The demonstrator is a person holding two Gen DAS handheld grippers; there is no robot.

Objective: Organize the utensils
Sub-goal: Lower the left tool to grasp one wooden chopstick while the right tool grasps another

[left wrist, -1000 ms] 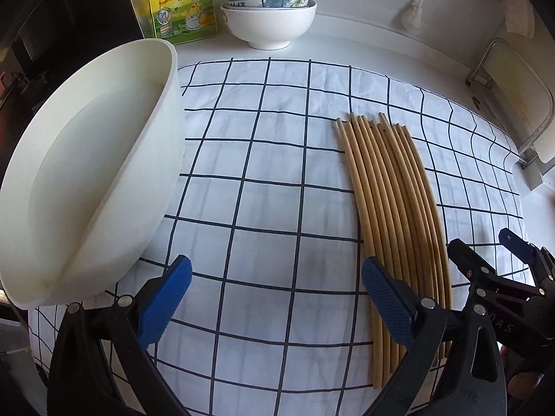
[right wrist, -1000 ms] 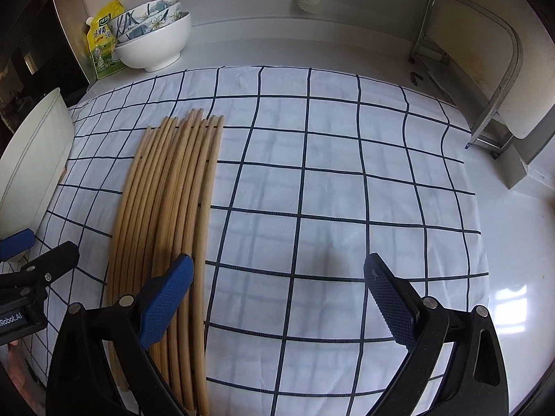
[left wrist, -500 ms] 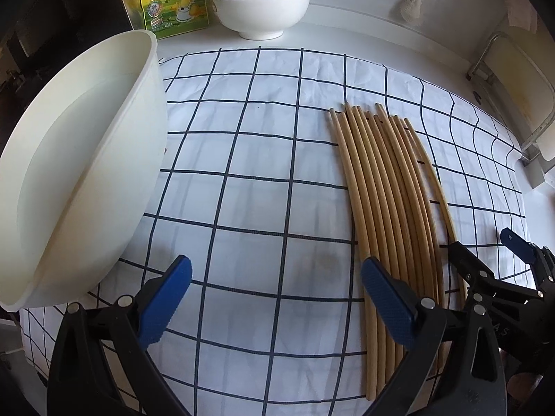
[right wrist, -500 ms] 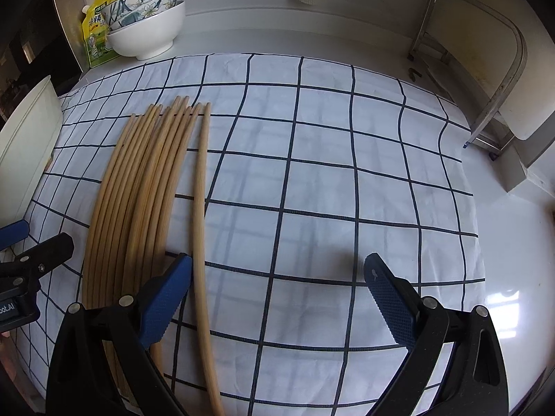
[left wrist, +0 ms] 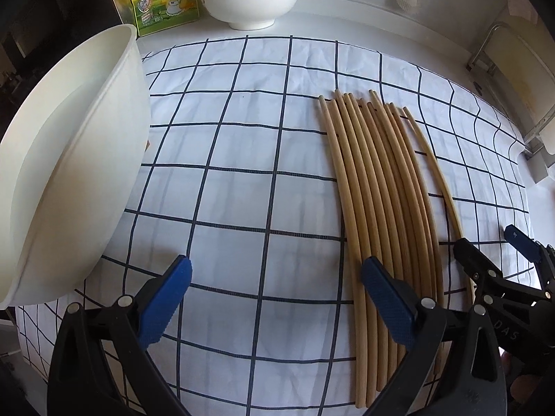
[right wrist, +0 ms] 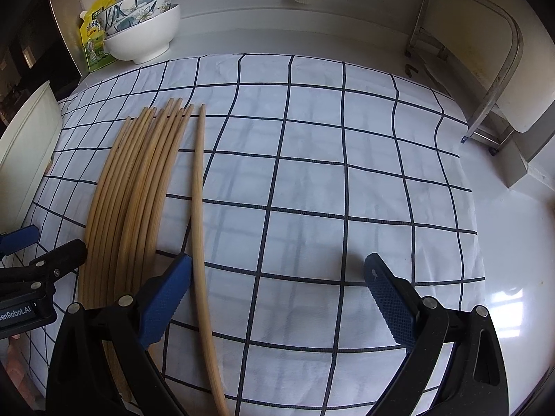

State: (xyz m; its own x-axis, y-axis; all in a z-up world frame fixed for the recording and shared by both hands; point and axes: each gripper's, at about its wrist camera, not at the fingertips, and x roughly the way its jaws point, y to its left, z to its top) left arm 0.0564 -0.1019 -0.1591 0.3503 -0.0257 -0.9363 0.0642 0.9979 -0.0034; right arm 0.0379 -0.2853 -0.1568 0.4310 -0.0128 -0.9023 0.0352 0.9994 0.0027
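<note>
Left wrist: the left gripper [left wrist: 275,298] gapes wide, empty, over the white checked tablecloth [left wrist: 242,180]; a big white plastic basin [left wrist: 66,173] crowds its left, pale bamboo chopsticks [left wrist: 378,208] lie bundled right. Right wrist: the right gripper [right wrist: 275,294], wide open, straddles one stray bamboo chopstick [right wrist: 198,215]; stacked white ceramic bowls [right wrist: 142,31] sit behind

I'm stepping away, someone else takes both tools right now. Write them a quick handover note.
Left tool: open, holding nothing, above the checked cloth.
Right tool: open, holding nothing; the single chopstick runs between its fingers, not gripped.
Chopstick bundle lies side by side on the cloth; the single one sits apart on its right.
White container stands at the left edge.
Done: nothing is in the container yet.
Left: likely grip the single chopstick, then the rest.
</note>
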